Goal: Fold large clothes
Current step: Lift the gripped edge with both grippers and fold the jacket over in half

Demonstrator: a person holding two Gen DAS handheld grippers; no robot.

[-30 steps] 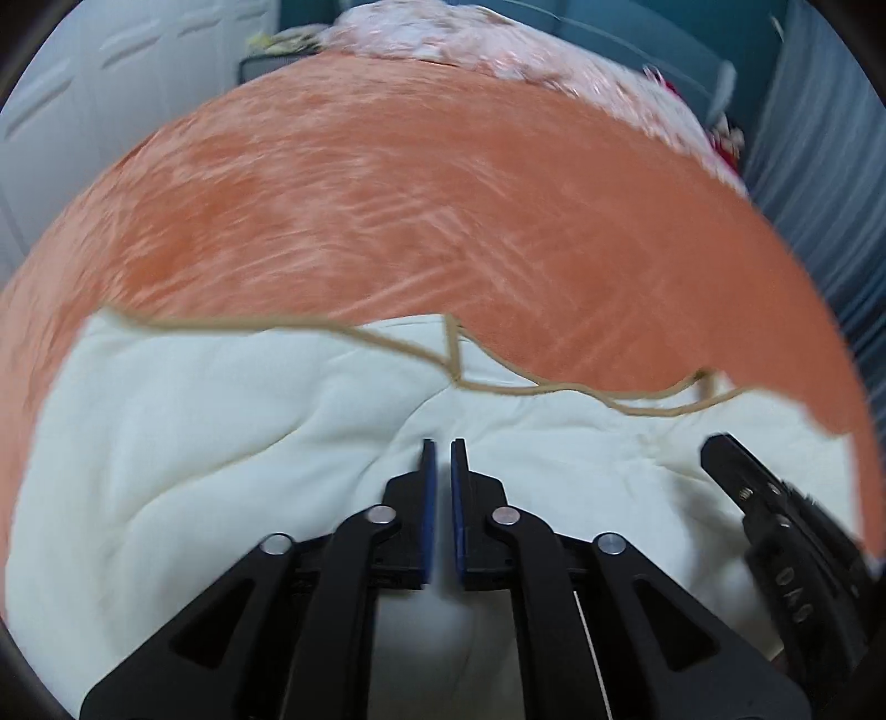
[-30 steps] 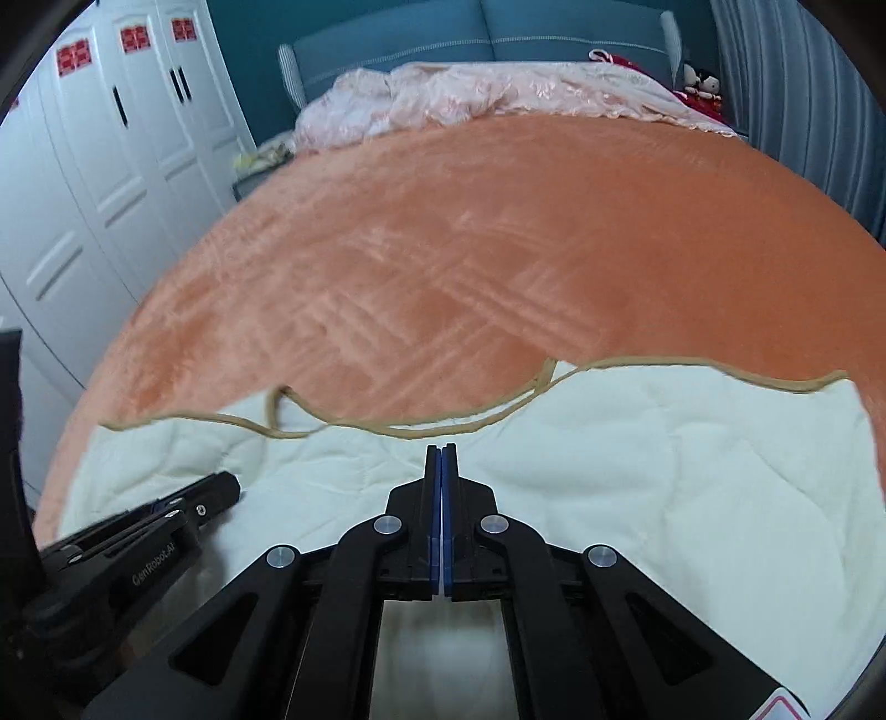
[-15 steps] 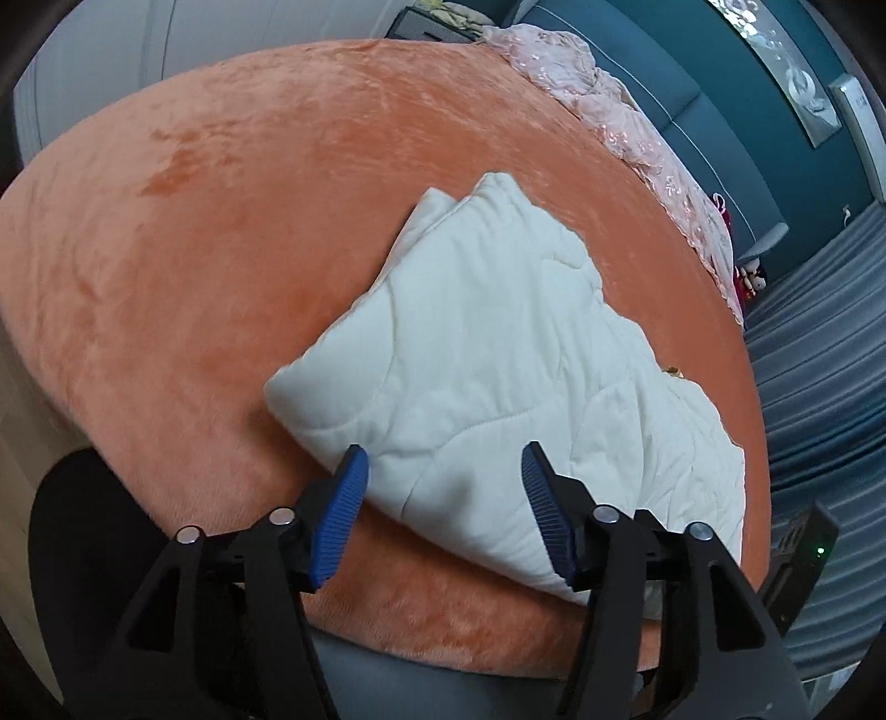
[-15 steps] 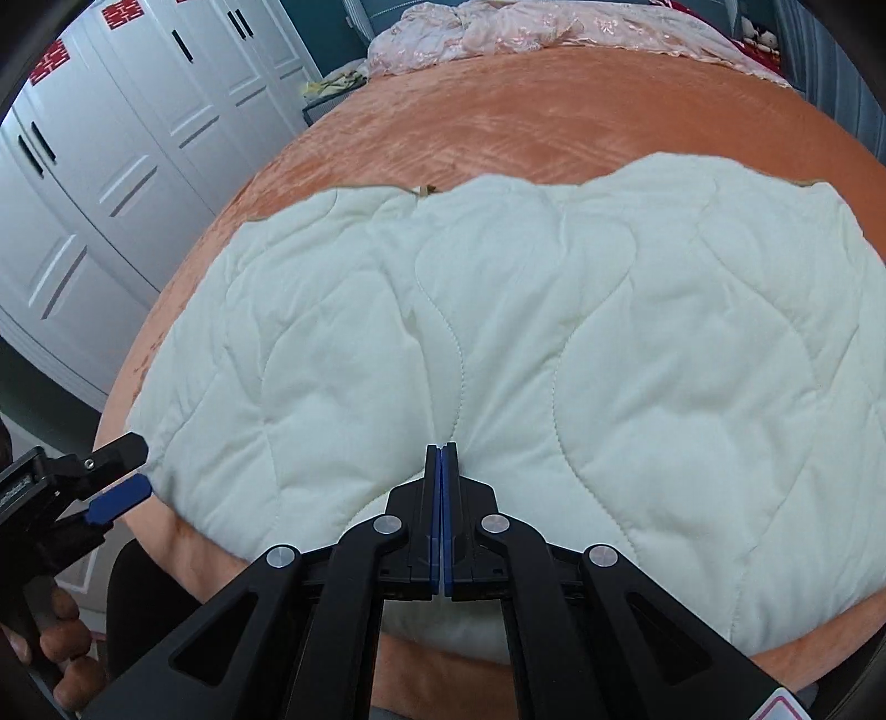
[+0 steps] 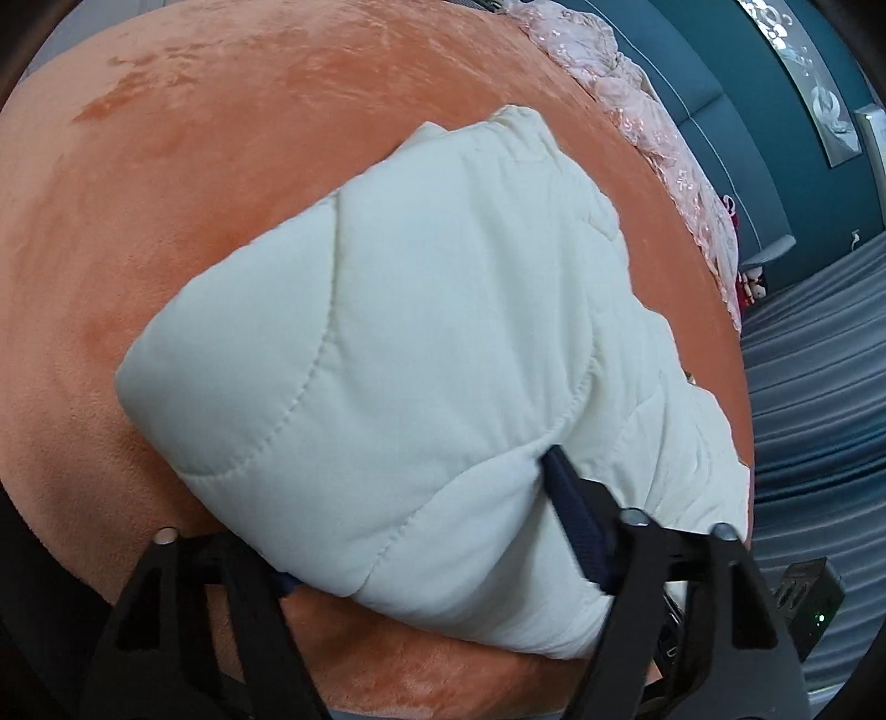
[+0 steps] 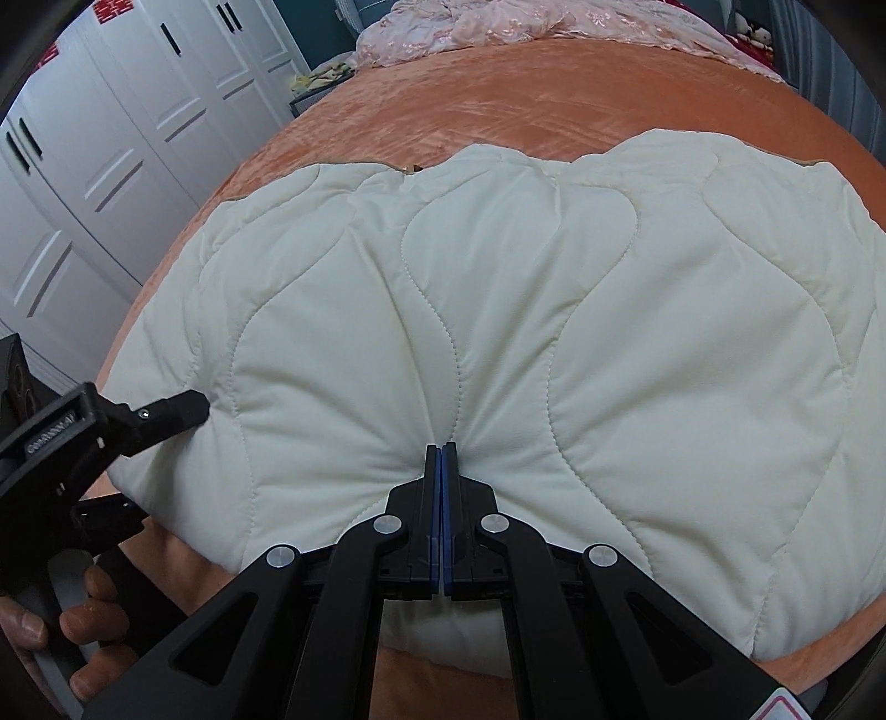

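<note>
Cream quilted fabric, a folded padded garment (image 6: pixel 498 343), lies on the orange plush bed cover (image 6: pixel 609 94), close to the near edge of the bed. In the right wrist view the right gripper (image 6: pixel 441 459) has its jaws pressed fully together, and the tips push into the garment's near edge at about 6 o'clock; the fabric makes creases around them, but I cannot tell if any cloth is pinched between the pads. At 9 o'clock in this view the left gripper (image 6: pixel 183 410) touches the garment's left end, and a hand (image 6: pixel 61 637) holds its handle. In the left wrist view this gripper (image 5: pixel 421 531) stands wide, its jaws have just been opening, and the thick corner of the garment sits between the two fingers. From 10 to 1 o'clock the cover is free up to the pink lace bedding (image 6: pixel 526 22). White wardrobe doors (image 6: pixel 111 138) stand beyond the bed's left edge, and grey curtains (image 5: pixel 819 387) hang at the other side.
</note>
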